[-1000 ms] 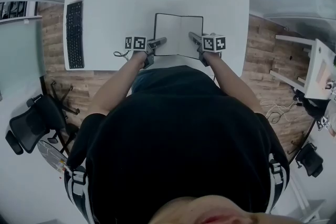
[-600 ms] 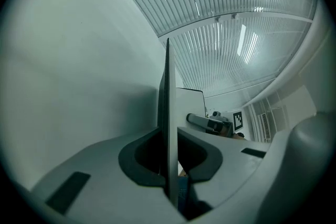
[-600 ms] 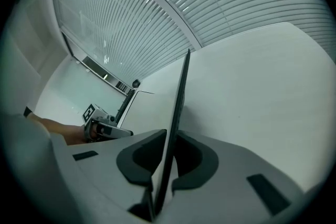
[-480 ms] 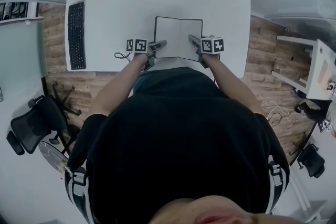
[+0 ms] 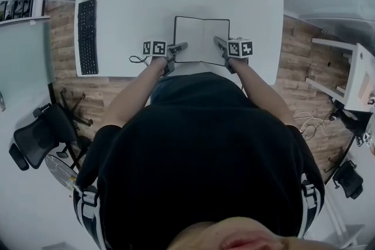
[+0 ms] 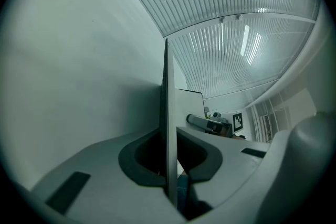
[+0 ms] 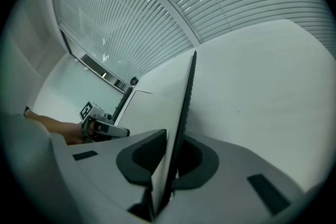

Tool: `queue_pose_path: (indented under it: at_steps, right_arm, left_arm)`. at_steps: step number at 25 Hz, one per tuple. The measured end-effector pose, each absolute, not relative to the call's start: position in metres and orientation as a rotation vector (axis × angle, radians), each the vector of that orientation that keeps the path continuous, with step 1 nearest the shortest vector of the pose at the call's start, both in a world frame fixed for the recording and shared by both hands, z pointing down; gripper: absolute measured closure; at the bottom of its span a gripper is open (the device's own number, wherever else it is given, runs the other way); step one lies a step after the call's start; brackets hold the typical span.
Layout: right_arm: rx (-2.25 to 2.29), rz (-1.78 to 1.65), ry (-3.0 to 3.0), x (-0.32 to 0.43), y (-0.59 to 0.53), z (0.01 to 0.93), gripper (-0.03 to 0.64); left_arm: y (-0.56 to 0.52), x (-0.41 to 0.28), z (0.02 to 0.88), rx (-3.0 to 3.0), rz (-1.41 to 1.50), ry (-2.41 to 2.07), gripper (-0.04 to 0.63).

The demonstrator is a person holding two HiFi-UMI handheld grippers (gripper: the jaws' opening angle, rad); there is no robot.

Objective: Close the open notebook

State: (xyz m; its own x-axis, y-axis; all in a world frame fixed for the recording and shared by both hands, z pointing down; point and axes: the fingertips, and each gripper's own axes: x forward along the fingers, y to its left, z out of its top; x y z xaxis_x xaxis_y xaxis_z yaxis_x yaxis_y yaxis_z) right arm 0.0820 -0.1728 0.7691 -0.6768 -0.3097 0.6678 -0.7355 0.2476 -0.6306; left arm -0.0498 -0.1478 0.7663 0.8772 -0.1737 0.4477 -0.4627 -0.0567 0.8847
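The notebook point(image 5: 202, 38) lies open and flat on the white desk point(image 5: 146, 9), at 12 o'clock from the person, near the desk's front edge, spine running away from them. Both blank pages face up, so no closing has begun.

The left gripper point(image 5: 180, 45) sits at the notebook's 8 o'clock corner. Its own view shows the jaws drawn narrow, pinching the thin left edge that stands between them. The right gripper point(image 5: 220, 43) sits at the 4 o'clock corner, its jaws likewise narrow and clamped on the right edge, dark cover and pale pages together.

Holding the 2 outer edges near the front probably gives each side a hinge grip: either half can be swung over the spine while the other side is kept down. Which half will fold cannot be told.

A black keyboard point(image 5: 87, 38) lies well apart at 9 o'clock, clear of that swing.
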Motion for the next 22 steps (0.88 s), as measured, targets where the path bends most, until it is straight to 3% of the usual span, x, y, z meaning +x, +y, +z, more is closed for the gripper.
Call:
queue_pose_path:
  at_steps: [22]
  right_arm:
    - [0.954, 1.377, -2.051, 0.099, -0.172, 0.793, 0.541]
  left_arm:
    - [-0.15, -0.05, 0.765, 1.651, 0.269, -0.522, 0.538]
